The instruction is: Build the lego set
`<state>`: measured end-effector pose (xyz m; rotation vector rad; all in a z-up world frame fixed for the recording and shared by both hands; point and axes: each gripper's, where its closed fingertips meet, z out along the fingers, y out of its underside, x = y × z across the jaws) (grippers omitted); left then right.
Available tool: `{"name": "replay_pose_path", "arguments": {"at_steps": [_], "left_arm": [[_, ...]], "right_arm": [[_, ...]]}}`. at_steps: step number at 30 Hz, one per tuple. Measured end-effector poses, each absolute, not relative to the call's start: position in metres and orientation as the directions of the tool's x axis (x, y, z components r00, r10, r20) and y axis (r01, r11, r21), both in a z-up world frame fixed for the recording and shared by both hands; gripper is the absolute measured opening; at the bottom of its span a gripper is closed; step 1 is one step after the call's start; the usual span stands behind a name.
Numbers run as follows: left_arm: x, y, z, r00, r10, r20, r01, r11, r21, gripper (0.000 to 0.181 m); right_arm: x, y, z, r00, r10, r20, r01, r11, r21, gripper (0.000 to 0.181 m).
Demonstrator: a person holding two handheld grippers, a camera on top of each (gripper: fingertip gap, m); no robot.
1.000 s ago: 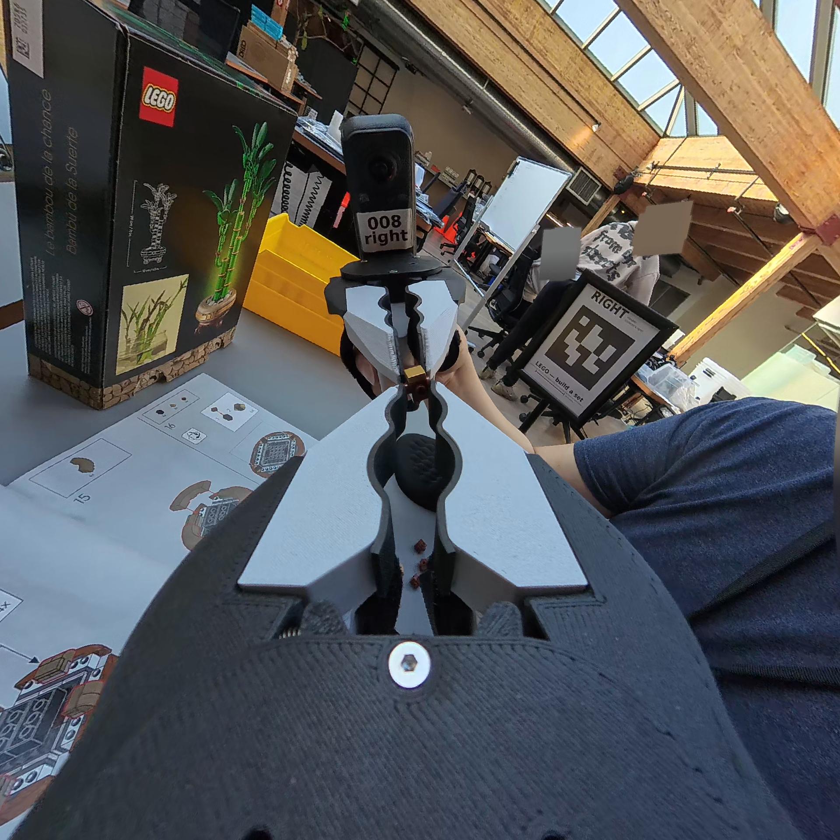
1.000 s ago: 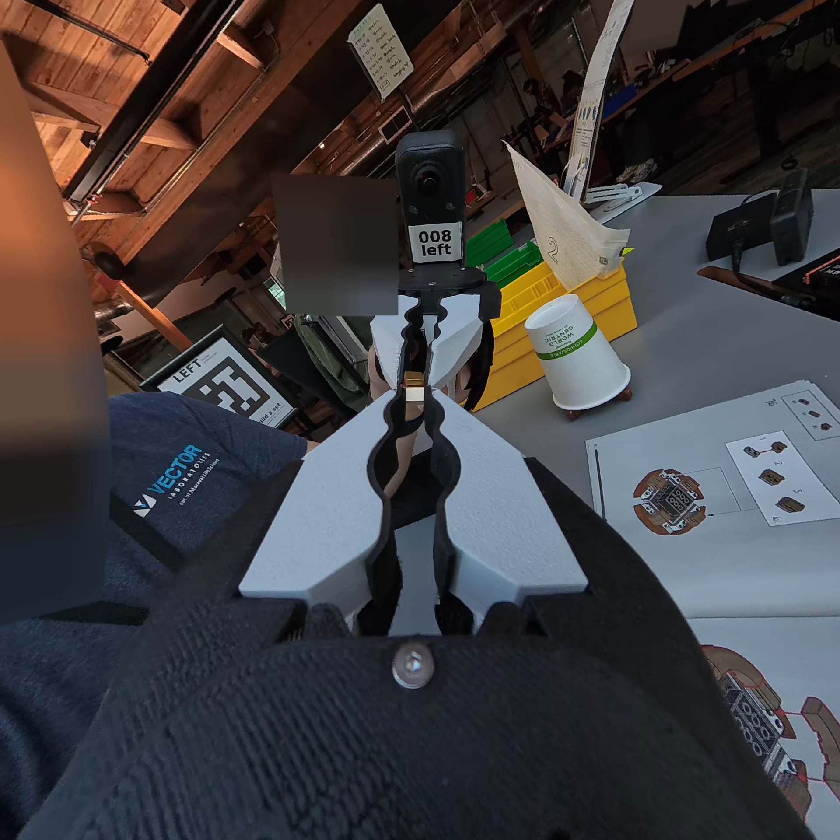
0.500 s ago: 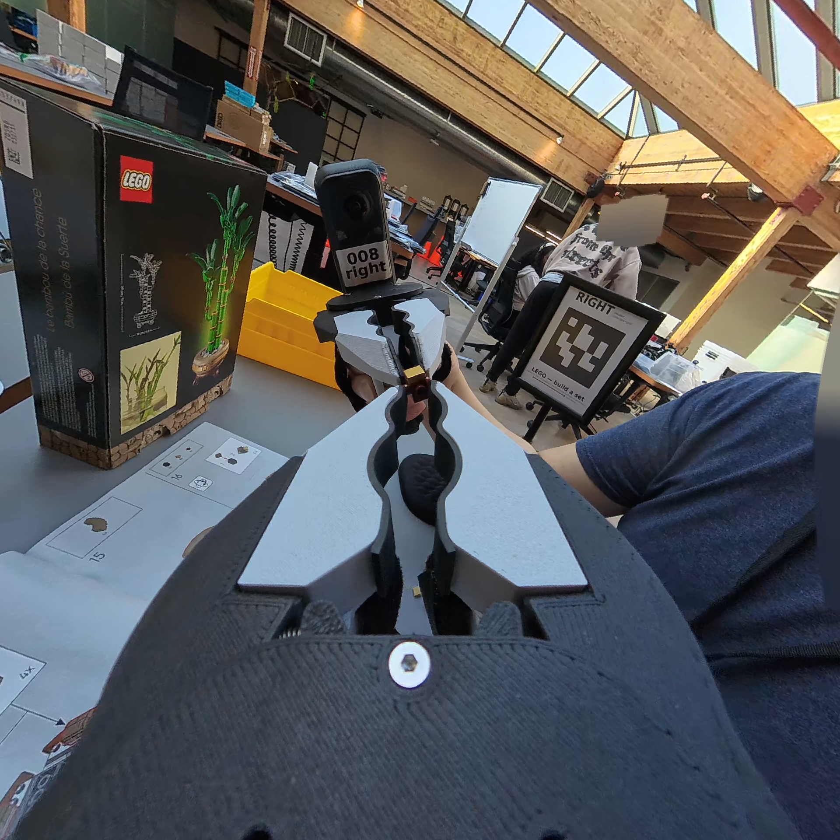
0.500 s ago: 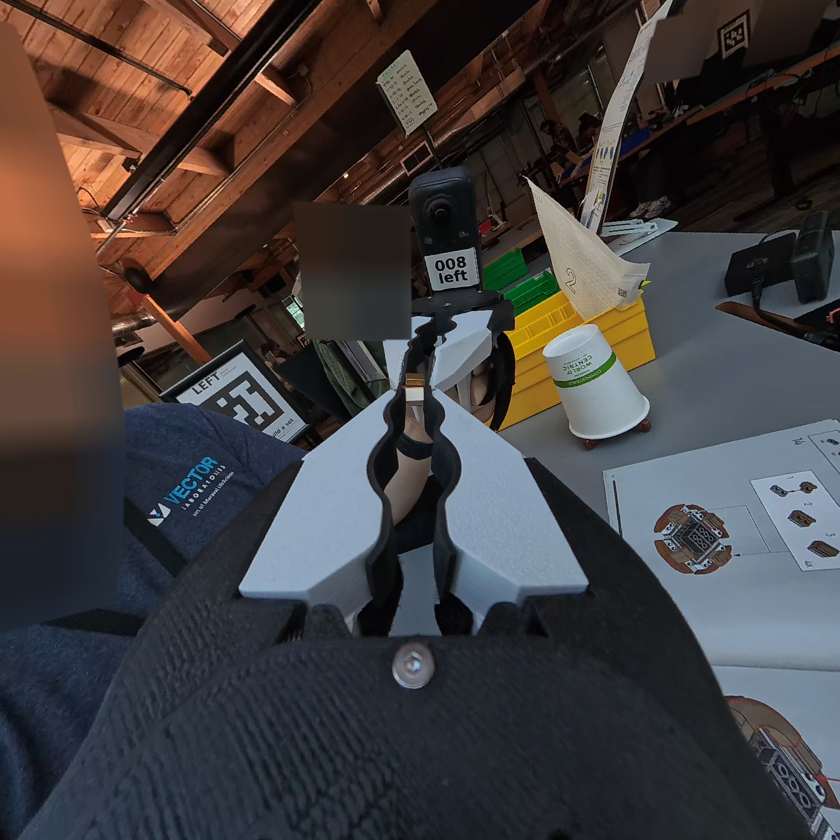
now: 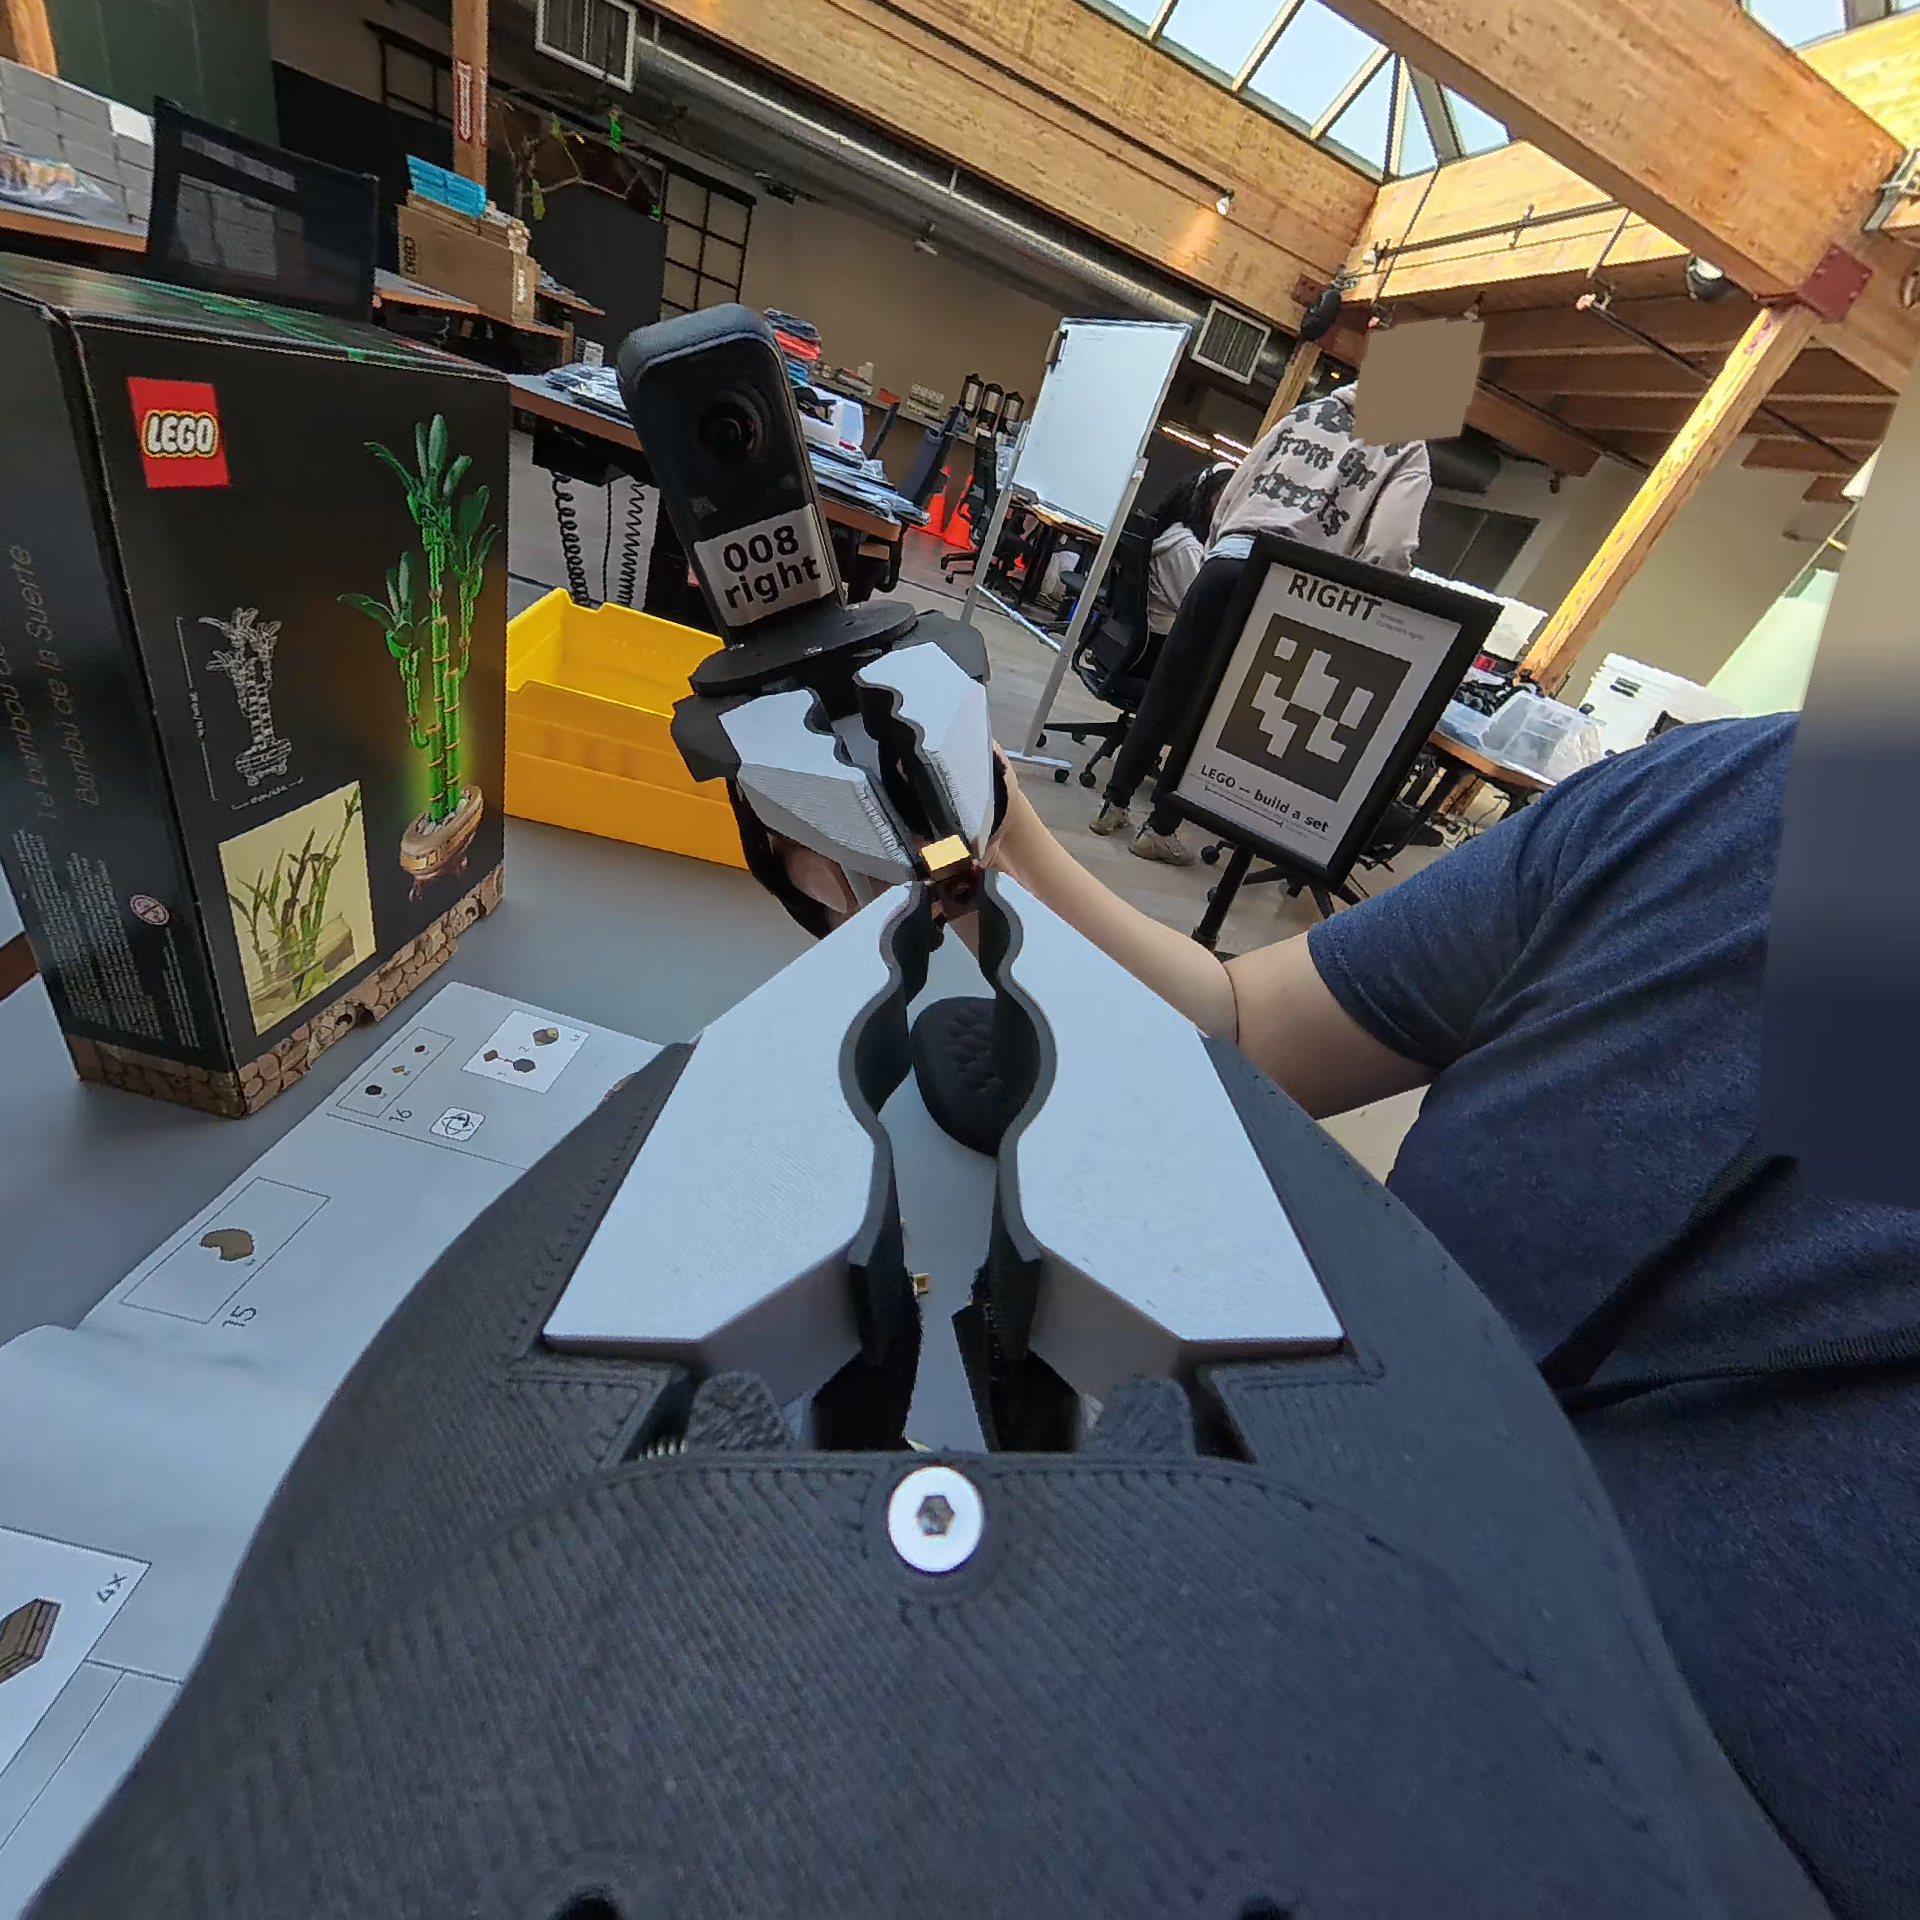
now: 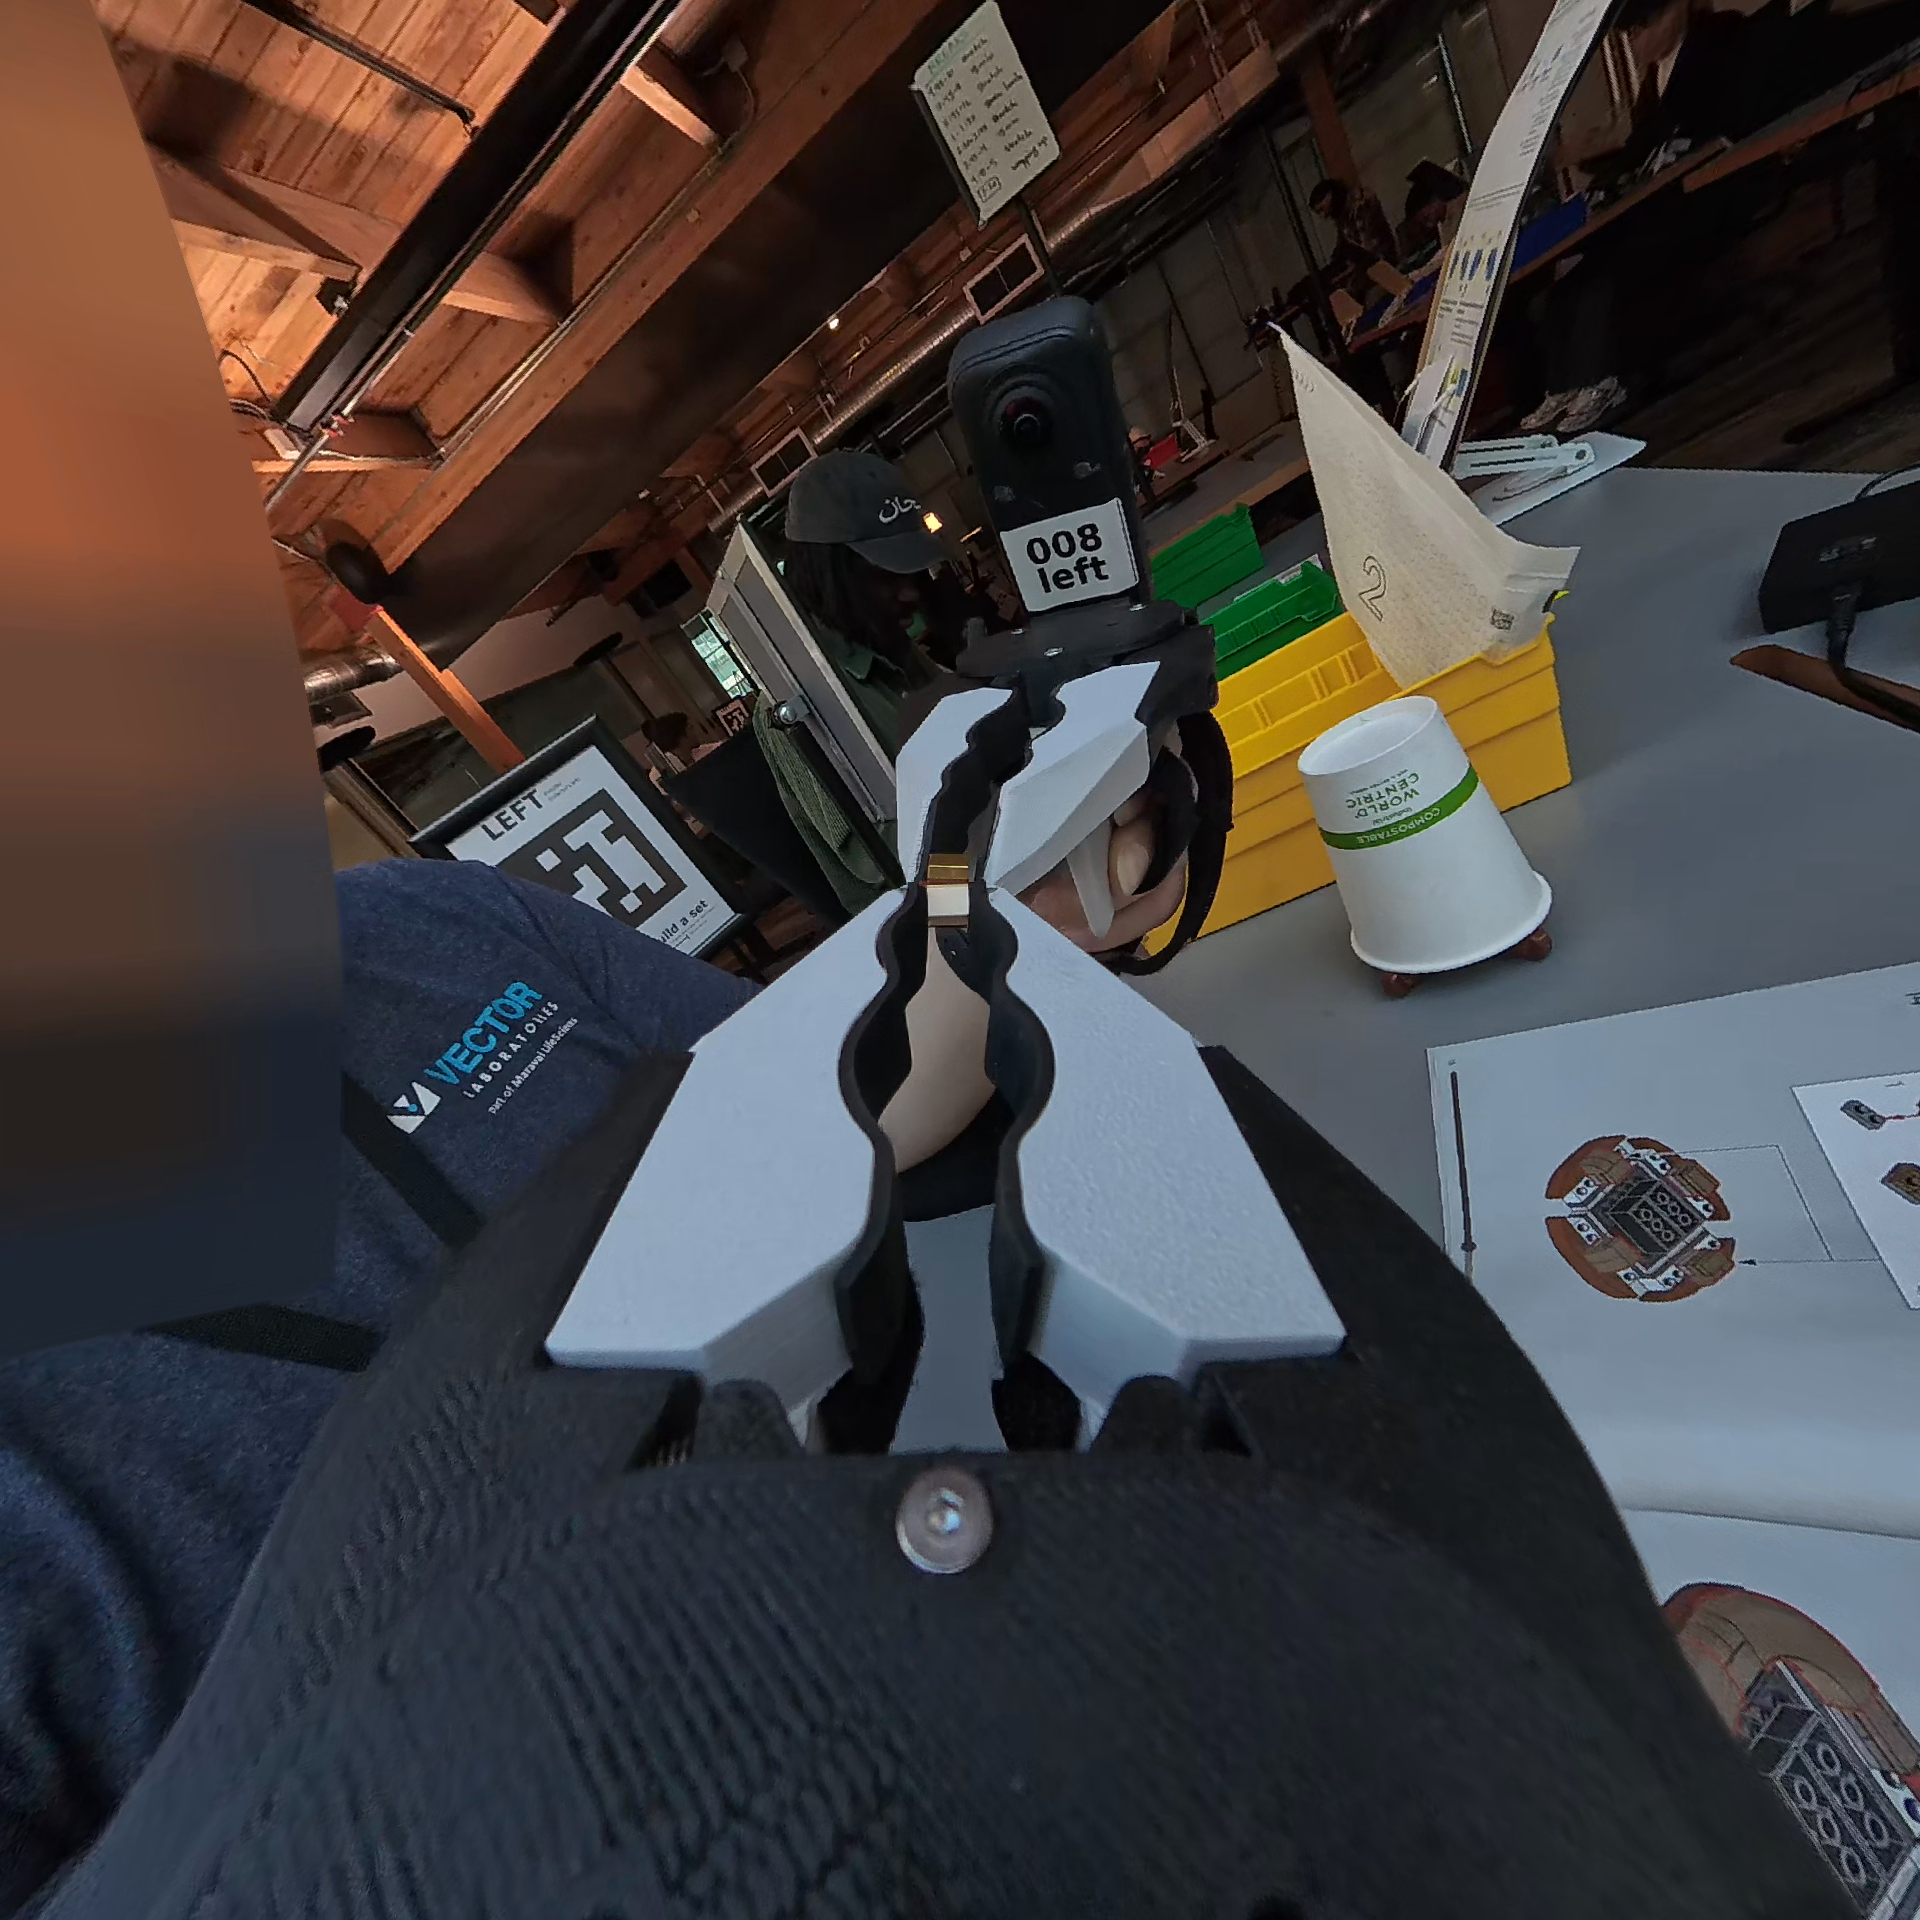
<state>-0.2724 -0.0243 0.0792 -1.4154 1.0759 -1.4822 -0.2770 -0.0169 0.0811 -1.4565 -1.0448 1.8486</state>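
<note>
Both tools, left (image 5: 948,902) and right (image 6: 948,902), meet tip-to-tip, each clamped on small gold pieces (image 6: 943,889) stacked along their shared line.

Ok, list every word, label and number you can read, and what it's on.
I won't quote writing; these carry it.
Black box: logo, side text.
Camera tag; second camera tag.
Framed sign.
Instruction booklet: printed numbers.
White paper cup: green band.
Blue shirt: logo.
Hanging sheet: too small.

Workshop hall with timber roof

Skylights (image 5: 1340,94) at one o'clock light wooden beams (image 5: 1621,114); a whiteboard (image 5: 1096,426) stands at twelve, office chairs (image 5: 1107,665) beside it, a grey table (image 6: 1714,831) at three.
</note>
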Motion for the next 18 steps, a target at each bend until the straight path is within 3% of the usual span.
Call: {"name": "replay_pose_path", "arguments": {"at_steps": [1, 18], "left_arm": [[-0.272, -0.025, 0.079, -0.052, -0.949, 0.309, -0.011, -0.309, -0.951, 0.007], [-0.272, -0.014, 0.072, 0.069, -0.980, 0.184, -0.053, -0.188, -0.981, 0.009]], "right_arm": [[-0.277, -0.018, 0.080, -0.254, 0.810, -0.528, 0.046, -0.536, -0.843, 0.006], [-0.278, -0.008, 0.074, -0.217, 0.782, -0.584, 0.045, -0.589, -0.807, 0.006]]}}
